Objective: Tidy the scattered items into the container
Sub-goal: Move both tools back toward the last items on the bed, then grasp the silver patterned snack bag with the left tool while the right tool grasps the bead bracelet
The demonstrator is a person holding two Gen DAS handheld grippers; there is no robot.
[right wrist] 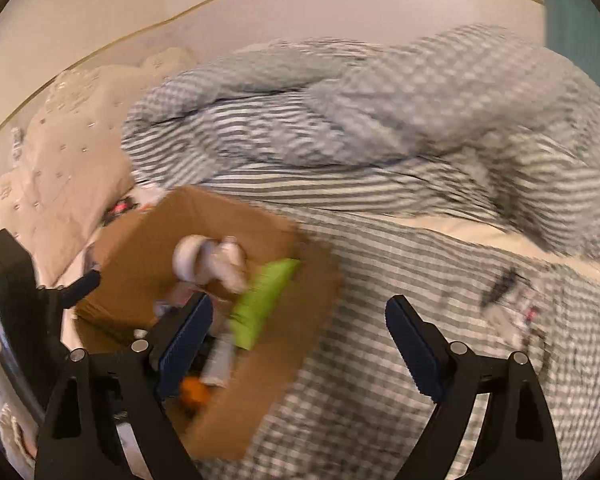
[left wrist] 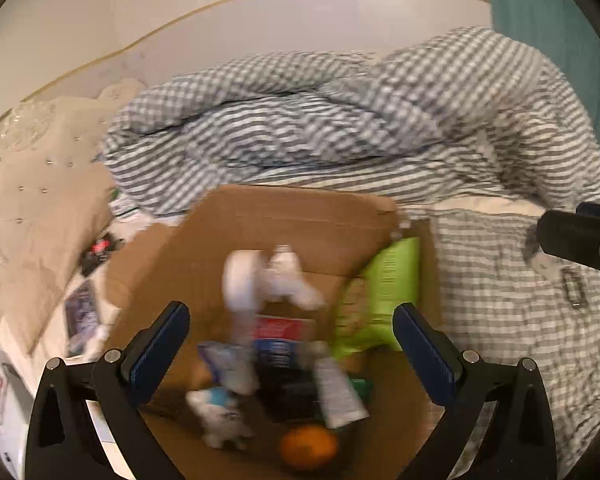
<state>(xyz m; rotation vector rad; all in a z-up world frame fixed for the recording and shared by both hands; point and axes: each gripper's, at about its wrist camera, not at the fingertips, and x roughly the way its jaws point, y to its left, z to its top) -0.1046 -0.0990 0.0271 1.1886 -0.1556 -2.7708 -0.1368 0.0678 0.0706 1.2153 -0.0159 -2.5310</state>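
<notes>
- We think the tidy-up is almost done; most of the things already sit inside the cardboard box (left wrist: 300, 216), which rests on the bed (left wrist: 500, 320) by the beige pillows (left wrist: 40, 184).
- In the box we see a white roll with a white bottle (left wrist: 260, 280) near the back; a green packet (left wrist: 380, 304) leans on the right wall of the box.
- Lower down in the box there is a red and blue pack (left wrist: 284, 340), a white tube (left wrist: 340, 392), a small white and blue thing (left wrist: 220, 416) and an orange (left wrist: 308, 446) close to the front; the picture is blurry, so we may have some of these names wrong.
- Something dark lies under them, but we cannot tell what it is.
- Our left tool (left wrist: 292, 354) hangs over the box with its two fingers spread wide; nothing is pinched between them.
- Our right tool (right wrist: 300, 344) is off to the right side of the box, over the checked sheet (right wrist: 380, 420); its fingers are spread wide too, and they hold nothing.
- Some things are still left out; a small silver clip (left wrist: 572, 288) lies on the sheet to the right of the box, well apart from it.
- A few small things (left wrist: 100, 248) lie to the left of the box near the pillows; those may need picking up too.
- The striped blanket (left wrist: 320, 120) is bunched up behind the box.
</notes>
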